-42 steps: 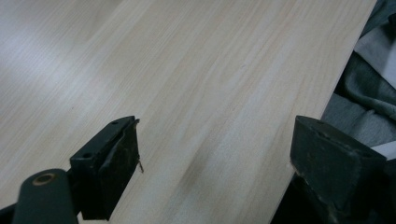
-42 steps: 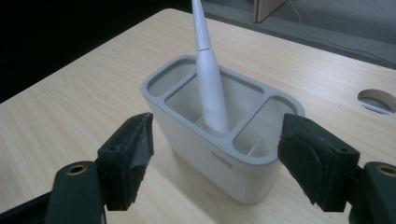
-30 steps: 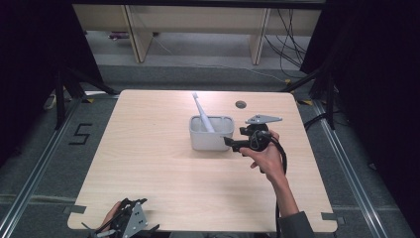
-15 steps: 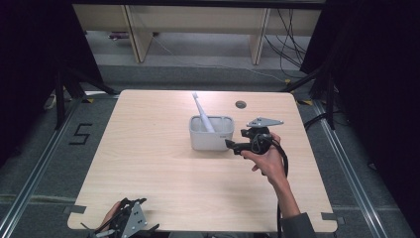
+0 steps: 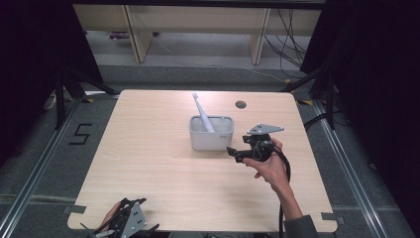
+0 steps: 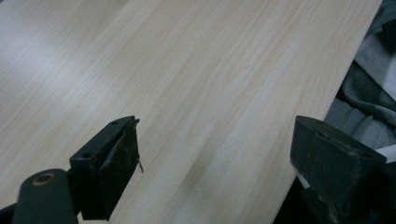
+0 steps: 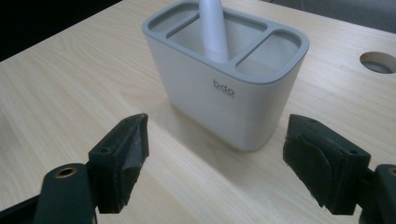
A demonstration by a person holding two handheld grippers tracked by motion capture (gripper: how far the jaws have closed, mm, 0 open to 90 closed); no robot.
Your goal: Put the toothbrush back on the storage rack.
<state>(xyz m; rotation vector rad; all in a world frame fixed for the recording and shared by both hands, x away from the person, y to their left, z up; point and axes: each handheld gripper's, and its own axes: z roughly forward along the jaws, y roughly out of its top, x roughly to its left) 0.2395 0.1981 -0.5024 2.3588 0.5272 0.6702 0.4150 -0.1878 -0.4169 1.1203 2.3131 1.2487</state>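
R gripper (image 7: 212,163): jaws spread wide, nothing between them, pointed at the grey holder (image 7: 229,84) from close by, not touching it. In the high view the R gripper (image 5: 235,153) sits just right of the holder (image 5: 211,134), held in the person's hand (image 5: 267,166), w/ cable trailing back along the forearm. Holder stands upright near table centre, three compartments; white toothbrush (image 7: 212,28) stands in the middle one, leaning back-left in the high view (image 5: 202,111). "bdo" printed on the holder's side. L gripper (image 6: 215,163): jaws also wide apart, empty, over bare wood by the table (image 6: 187,84) edge, grey cloth beyond it. High view puts the L gripper (image 5: 126,223) at the near-left corner, well apart from the holder.
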